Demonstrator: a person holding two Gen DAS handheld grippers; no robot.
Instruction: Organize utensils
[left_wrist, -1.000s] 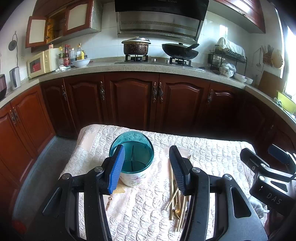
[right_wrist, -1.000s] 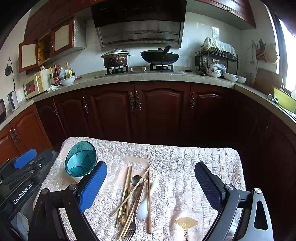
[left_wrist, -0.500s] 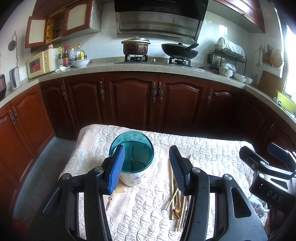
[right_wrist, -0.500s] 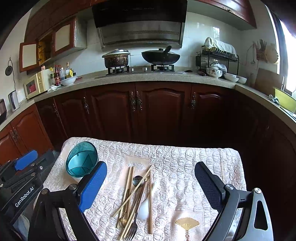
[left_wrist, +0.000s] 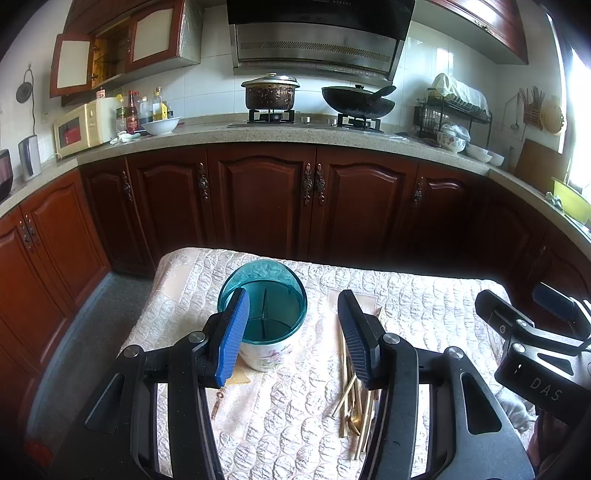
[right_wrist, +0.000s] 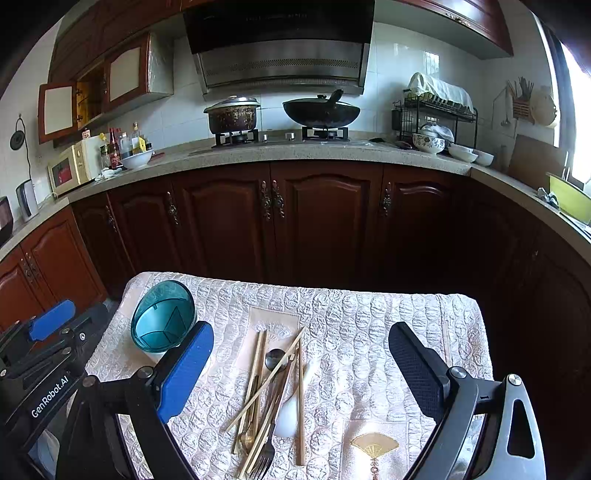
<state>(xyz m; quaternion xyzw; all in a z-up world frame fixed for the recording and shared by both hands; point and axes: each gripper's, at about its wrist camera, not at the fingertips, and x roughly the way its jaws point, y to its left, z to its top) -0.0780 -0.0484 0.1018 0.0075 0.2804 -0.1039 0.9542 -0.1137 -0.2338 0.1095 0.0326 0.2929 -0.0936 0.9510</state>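
Dark red wooden kitchen cabinets (left_wrist: 266, 199) under a speckled stone countertop (left_wrist: 229, 133) filled the background of the left wrist view, with a lidded pot (left_wrist: 270, 93) and a black wok (left_wrist: 357, 101) on the gas hob beneath a range hood (left_wrist: 317, 37). Nearer the camera stood a table under a quilted cream cloth (left_wrist: 295, 406). On it stood the utensil holder (left_wrist: 263, 314), a white flowered cup with a teal divided insert, upright and seen just beyond the left finger's tip. The left gripper (left_wrist: 291, 332) hung above the cloth with its jaws wide apart and nothing between them; the blue pad (left_wrist: 232, 338) was on the left, the dark one on the right. Gold-coloured chopsticks and cutlery (left_wrist: 354, 406) lay in a loose pile on the cloth, partly hidden behind the right finger, apart from the holder. The right gripper (left_wrist: 532, 332) showed at the right edge of this view.

Cabinets, countertop, pot (right_wrist: 232, 115) and wok (right_wrist: 321, 110) also appeared in the right wrist view, with a dish rack (right_wrist: 436, 107) to the right. The right gripper (right_wrist: 301, 363) hovered over the cloth (right_wrist: 369, 332), jaws wide and empty. Between its fingers lay the pile: several chopsticks (right_wrist: 301, 398) crossing one another, a spoon (right_wrist: 275, 360) with its bowl toward the far side, and a fork (right_wrist: 264, 458) with tines toward the camera. The utensil holder (right_wrist: 163, 317) stood at the left of the table, well apart from the pile, its compartments holding no utensils. The left gripper (right_wrist: 44, 343) occupied the left edge, beside the holder.
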